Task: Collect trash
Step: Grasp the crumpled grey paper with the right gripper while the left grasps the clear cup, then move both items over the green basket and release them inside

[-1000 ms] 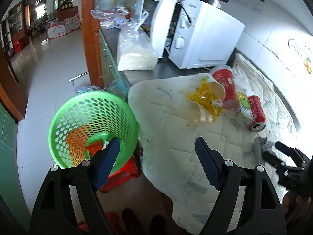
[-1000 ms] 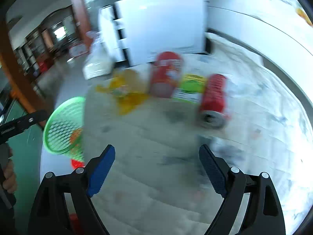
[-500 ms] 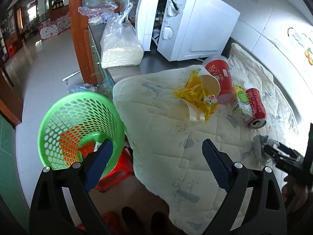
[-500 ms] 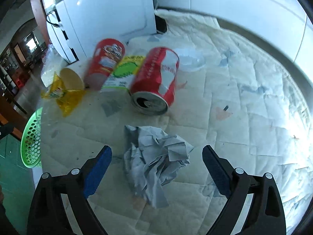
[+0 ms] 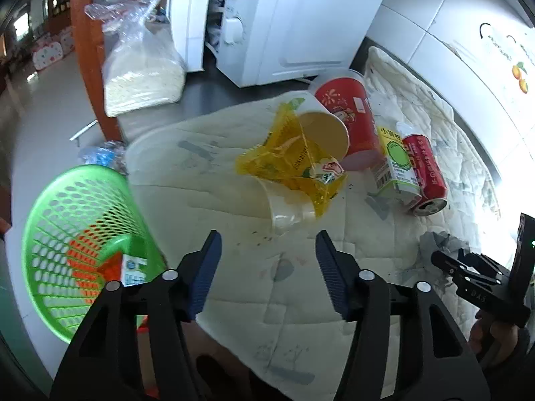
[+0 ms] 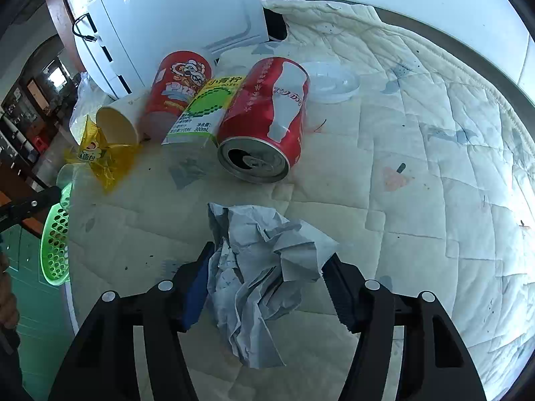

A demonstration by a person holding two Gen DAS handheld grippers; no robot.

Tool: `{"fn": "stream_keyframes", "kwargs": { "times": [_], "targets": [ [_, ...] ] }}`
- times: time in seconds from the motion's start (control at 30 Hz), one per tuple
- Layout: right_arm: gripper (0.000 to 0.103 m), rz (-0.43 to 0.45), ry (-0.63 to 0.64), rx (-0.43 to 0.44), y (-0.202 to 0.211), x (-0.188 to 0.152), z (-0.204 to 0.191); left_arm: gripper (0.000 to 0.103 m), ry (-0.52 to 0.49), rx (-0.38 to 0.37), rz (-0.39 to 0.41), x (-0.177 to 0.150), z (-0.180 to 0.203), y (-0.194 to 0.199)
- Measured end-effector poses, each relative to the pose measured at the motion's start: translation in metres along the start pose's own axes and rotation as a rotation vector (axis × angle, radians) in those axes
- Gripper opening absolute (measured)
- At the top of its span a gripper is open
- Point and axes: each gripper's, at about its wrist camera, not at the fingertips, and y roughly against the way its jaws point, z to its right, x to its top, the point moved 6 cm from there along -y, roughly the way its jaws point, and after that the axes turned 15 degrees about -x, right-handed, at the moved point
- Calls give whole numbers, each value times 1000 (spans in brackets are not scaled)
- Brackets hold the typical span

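A crumpled grey paper lies on the quilted cloth between the open fingers of my right gripper; the fingers touch or nearly touch its sides. Beyond it lie a red soda can, a green-and-yellow drink carton, a red snack tube, a paper cup and a yellow wrapper. My left gripper is open and empty above the cloth's near edge, facing the yellow wrapper and a clear plastic cup. The green basket stands low at left.
A white microwave with its door open and a bag of white grains stand at the back of the counter. A clear plastic lid lies behind the can. The basket holds a small carton and rests on a red stool.
My right gripper has moved forward and down so the grey paper now sits between its fingers. My left gripper has swung right from the basket toward the wrapper and cups.
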Motion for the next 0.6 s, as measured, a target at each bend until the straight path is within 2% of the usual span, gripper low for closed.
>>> {"fn": "stream_keyframes", "kwargs": {
  "times": [0.1,0.2,0.3,0.4,0.43,0.6],
  "targets": [
    [59,0,2,2,1,-2,-1,53,-4,-23,1,2,0,-7],
    [57,4,5,0,2,-2,0,45,-11,-55,-1,3,2,-13],
    [56,7,11,-6,4,-2,-1,21,-18,-75,-6,4,4,-18],
    [54,11,15,-8,7,-1,-3,11,-23,-80,1,3,6,-17],
    [53,14,16,-5,9,-1,-4,3,-20,-88,5,1,7,-16],
    [51,27,35,7,18,-2,-13,1,0,-94,36,-5,6,0]
  ]
}}
